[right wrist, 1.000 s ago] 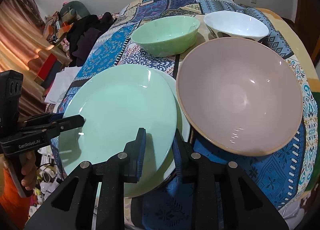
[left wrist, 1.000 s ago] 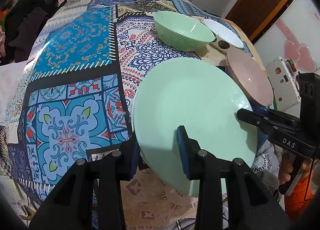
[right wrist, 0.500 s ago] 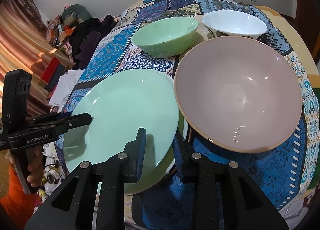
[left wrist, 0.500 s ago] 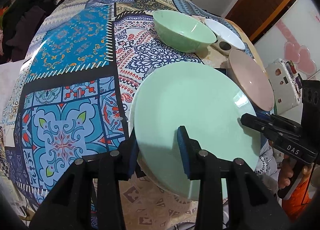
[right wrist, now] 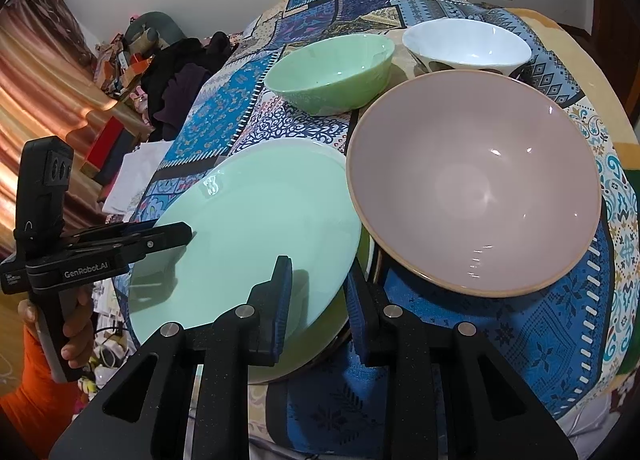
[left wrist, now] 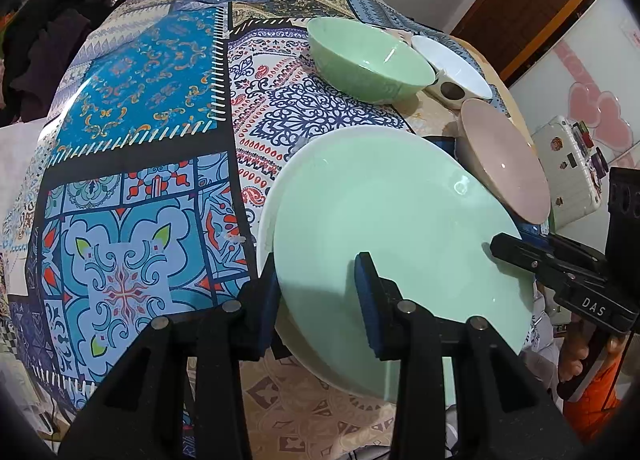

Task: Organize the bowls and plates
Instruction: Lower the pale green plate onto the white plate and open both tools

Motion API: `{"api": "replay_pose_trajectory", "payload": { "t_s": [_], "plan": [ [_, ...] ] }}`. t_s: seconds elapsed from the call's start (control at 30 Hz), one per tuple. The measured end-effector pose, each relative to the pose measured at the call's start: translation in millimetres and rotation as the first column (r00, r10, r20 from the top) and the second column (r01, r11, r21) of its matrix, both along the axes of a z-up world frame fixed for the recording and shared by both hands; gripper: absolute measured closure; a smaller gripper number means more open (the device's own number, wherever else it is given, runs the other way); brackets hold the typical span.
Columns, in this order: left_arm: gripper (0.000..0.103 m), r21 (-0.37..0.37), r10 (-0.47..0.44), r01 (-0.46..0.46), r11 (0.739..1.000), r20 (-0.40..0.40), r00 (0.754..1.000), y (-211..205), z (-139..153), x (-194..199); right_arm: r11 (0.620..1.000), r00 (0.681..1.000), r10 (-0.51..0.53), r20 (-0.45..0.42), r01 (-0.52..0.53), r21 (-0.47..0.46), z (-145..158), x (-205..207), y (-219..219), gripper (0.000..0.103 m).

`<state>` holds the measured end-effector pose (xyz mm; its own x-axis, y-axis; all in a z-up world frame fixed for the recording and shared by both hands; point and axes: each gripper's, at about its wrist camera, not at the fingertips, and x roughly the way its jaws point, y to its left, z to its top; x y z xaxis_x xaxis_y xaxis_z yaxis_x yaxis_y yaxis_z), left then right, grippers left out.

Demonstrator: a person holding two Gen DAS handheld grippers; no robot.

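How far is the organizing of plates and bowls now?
Done: little that shows. In hand: both grippers, left gripper and right gripper, clamp the green plate, which overlaps a white plate. Left: green bowl, white bowl and pink bowl stand separately, unstacked.

Black left gripper (left wrist: 316,302) with blue pads, silver screws, "GenRobot.AI" marking, orange sleeve (right wrist: 38,400)

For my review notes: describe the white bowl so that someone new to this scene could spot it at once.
Start at the table with the patchwork cloth and find the big pink bowl on its right side. Just behind it, at the far end, stands the white bowl, beside the green bowl. It alone is white inside, with dark spots on its outer wall.
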<state>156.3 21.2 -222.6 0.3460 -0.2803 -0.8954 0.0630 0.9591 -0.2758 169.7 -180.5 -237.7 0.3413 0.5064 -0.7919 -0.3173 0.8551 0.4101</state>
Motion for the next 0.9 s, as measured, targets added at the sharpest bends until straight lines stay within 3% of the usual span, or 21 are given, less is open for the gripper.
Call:
{"api": "replay_pose_trajectory", "payload": {
  "t_s": [0.9],
  "plan": [
    [0.067, 0.001, 0.001, -0.001, 1.000, -0.010, 1.000, 5, 1, 10, 0.999, 1.000, 0.007, -0.024, -0.006, 0.035, -1, -4, -1, 0.078]
  ]
}}
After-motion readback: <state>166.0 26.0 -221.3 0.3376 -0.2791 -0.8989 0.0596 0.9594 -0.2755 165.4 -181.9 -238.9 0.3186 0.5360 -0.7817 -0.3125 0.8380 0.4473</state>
